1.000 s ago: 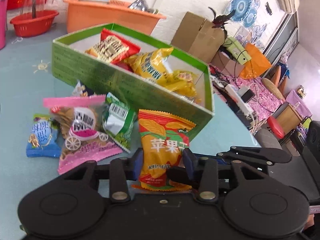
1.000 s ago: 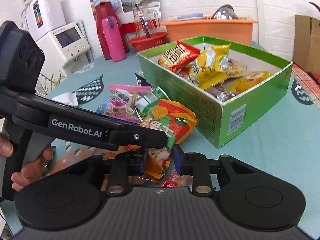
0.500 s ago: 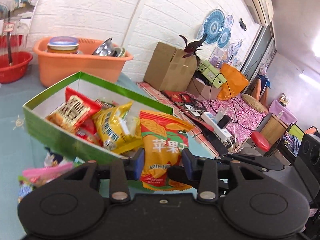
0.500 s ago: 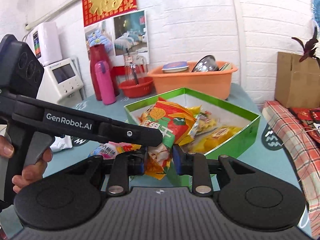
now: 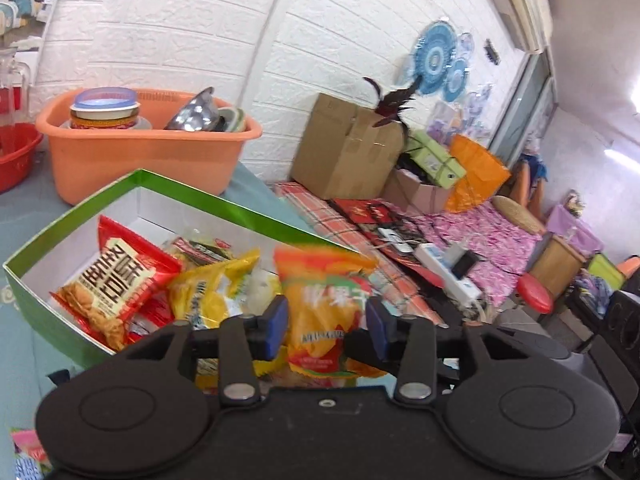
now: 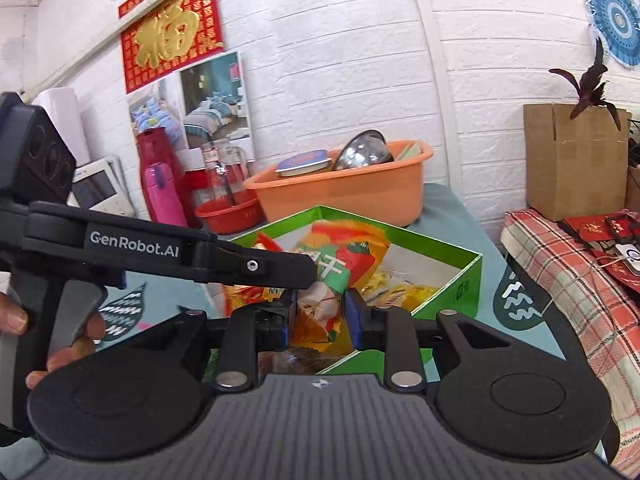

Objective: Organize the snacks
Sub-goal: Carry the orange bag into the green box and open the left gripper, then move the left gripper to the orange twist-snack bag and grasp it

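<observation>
— So, where do the edges run?

— In the left wrist view the green box [image 5: 60, 308] has its near wall low on the left and its far rim [image 5: 240, 216] slanting to the right. An orange tub [image 5: 136, 160] stands just behind it by the brick wall. Past the box's right end the table gives way to a plaid cloth [image 5: 320, 216] with clutter on it.

— And room inside the box?

— White floor shows bare at the far left corner. A red packet [image 5: 116, 280] and a yellow packet [image 5: 212, 296] fill the middle.

— What is the left gripper [image 5: 326, 320] doing?

— Its jaws are opening, blue pads clear of the orange pouch [image 5: 324, 308] on both sides. That pouch hangs blurred between them, over the box's right end.

— The right gripper [image 6: 320, 316]?

— Narrowly set, pads pressing a crumpled snack pack [image 6: 320, 312] above the near wall of the box [image 6: 452, 292]. The pack's print is hard to read.

— Anything blocking that view?

— The left gripper's black arm [image 6: 180, 252] crosses it, covering the box's left part and the lower edge of the orange pouch [image 6: 344, 256]. A hand [image 6: 60, 332] grips its handle at the left edge, cut off by the frame.

— What stays unclear?

— The pouch may already be loose in the air; the blur does not settle it. Both gripper bodies hide the table directly below. A few packs [image 5: 28, 456] peek out at the left view's bottom corner.
</observation>
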Action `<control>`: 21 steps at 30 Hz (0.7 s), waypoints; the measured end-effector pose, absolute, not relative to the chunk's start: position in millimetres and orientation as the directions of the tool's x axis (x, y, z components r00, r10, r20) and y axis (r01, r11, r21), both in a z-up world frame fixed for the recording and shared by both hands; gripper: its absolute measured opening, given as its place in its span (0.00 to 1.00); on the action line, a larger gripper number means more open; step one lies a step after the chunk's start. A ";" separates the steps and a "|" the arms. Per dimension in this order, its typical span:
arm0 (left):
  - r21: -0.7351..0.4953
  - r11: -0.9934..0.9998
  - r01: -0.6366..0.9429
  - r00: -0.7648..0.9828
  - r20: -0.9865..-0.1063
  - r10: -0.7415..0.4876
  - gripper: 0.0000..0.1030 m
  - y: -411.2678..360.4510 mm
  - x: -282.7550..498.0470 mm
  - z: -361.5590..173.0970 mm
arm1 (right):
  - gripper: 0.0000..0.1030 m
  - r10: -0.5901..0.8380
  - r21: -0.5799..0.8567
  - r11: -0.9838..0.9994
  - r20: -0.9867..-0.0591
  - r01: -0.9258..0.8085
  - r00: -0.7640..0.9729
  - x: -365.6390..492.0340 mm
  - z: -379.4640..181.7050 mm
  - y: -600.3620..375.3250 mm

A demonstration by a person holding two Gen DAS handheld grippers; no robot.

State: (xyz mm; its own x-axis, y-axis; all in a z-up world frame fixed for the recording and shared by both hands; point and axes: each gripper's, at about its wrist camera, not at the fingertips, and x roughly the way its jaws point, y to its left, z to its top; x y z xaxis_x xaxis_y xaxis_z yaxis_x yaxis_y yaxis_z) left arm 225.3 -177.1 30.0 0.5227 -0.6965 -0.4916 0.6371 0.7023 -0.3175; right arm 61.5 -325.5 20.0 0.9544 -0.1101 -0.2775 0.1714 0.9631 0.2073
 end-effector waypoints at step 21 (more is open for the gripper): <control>-0.296 0.801 0.520 0.565 -0.584 -0.583 1.00 -99.7 163.0 30.5 | 1.00 -0.118 0.132 0.977 -0.332 0.170 0.936 27.4 18.9 -286.8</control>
State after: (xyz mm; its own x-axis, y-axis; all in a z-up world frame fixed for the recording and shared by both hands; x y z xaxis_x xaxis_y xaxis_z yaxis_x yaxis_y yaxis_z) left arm 163.0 -99.7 30.5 0.5653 -0.5826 -0.5840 0.5200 0.8012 -0.2960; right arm 27.4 -286.8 18.9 0.9358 -0.1182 -0.3322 0.1702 0.9765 0.1321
